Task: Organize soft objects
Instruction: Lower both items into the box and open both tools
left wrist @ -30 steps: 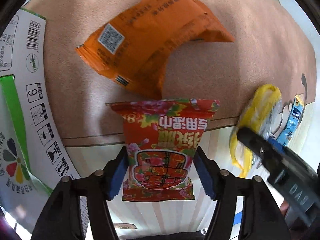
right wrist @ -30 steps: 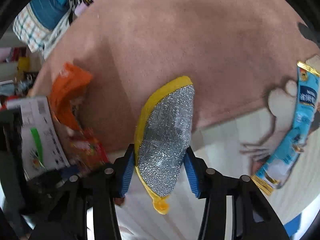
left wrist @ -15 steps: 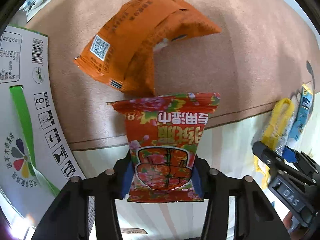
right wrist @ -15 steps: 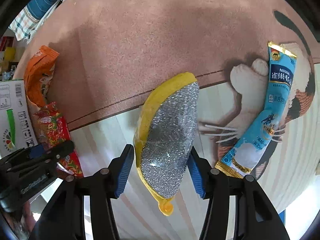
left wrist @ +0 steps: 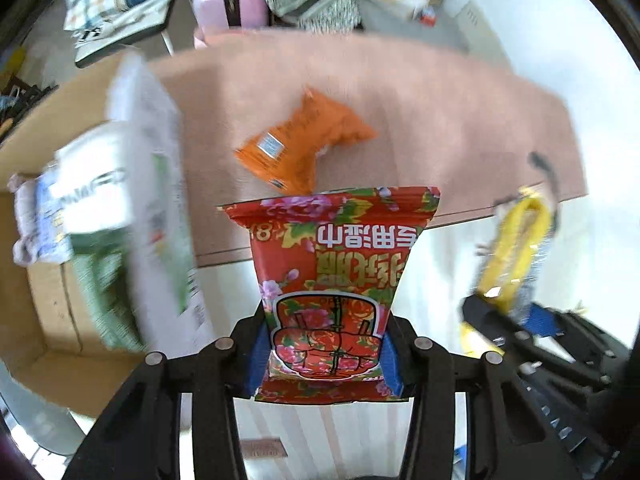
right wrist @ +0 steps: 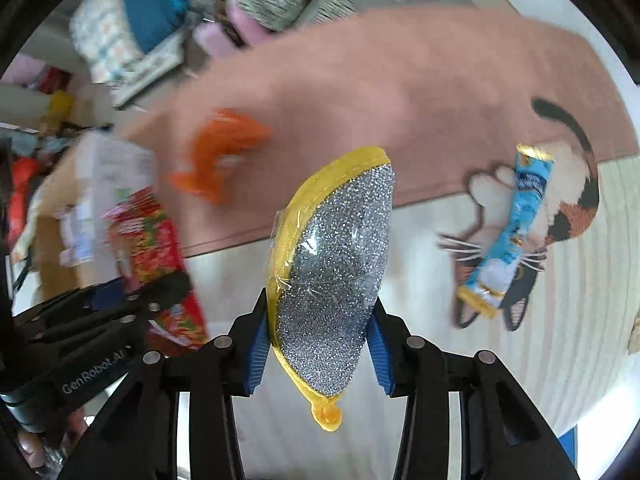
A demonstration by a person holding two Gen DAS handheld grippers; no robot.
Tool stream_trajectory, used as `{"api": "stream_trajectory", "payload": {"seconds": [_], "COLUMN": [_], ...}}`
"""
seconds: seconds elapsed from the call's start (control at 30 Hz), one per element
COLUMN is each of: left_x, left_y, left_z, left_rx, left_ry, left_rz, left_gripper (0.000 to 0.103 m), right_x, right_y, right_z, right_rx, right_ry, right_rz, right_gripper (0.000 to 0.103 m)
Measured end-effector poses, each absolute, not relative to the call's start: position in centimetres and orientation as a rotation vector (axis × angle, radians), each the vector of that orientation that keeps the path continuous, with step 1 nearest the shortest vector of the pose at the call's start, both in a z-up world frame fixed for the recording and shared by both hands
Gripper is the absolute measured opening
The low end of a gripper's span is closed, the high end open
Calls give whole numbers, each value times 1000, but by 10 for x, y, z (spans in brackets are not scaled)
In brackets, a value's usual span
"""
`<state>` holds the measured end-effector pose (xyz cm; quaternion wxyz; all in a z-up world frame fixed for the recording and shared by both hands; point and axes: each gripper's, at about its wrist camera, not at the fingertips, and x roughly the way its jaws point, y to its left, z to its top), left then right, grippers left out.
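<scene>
the left gripper (left wrist: 326, 354) was clamped on the red floral packet (left wrist: 332, 276), the right gripper (right wrist: 318, 344) on the silver scouring pad (right wrist: 334, 276), both lifted off the rug (left wrist: 420, 112), probably for the blurred cardboard box (left wrist: 44, 312) at left.

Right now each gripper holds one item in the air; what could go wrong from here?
1. The left gripper pinches only the bottom end of the red floral packet; it could slide out.
2. The silver scouring pad in the right gripper has slick plastic wrap and may slip.
3. The grippers are close together and could collide near the cardboard box.
</scene>
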<state>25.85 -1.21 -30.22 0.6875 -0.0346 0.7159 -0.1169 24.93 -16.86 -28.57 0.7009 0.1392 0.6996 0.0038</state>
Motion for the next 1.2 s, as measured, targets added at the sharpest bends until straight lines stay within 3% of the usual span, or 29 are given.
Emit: {"api": "stream_trajectory", "payload": {"seconds": [0.17,0.33,0.67,0.97,1.2], "left_x": [249,242,253,269,275], "left_y": [67,154,290,295,288], "left_z": [-236,-220,-303,-357,-370], "left_rx": [-124,-160,-349,-332,-309], "left_ry": [1490,1488,1666,1803,1834], "left_rz": [-228,-144,-46,-104,-109], "left_gripper": [42,42,42,42,43], "right_x": [238,235,243,256,262], "right_y": [-105,-10,146,175,177], "right_z": [-222,-202,-271,-326,-349], "right_rx": [314,279,206,166,146], "right_ry": [1480,1461,1579,1625,1662], "right_rz": [163,295,373,308,272], "right_gripper": [45,45,45,46,48]}}
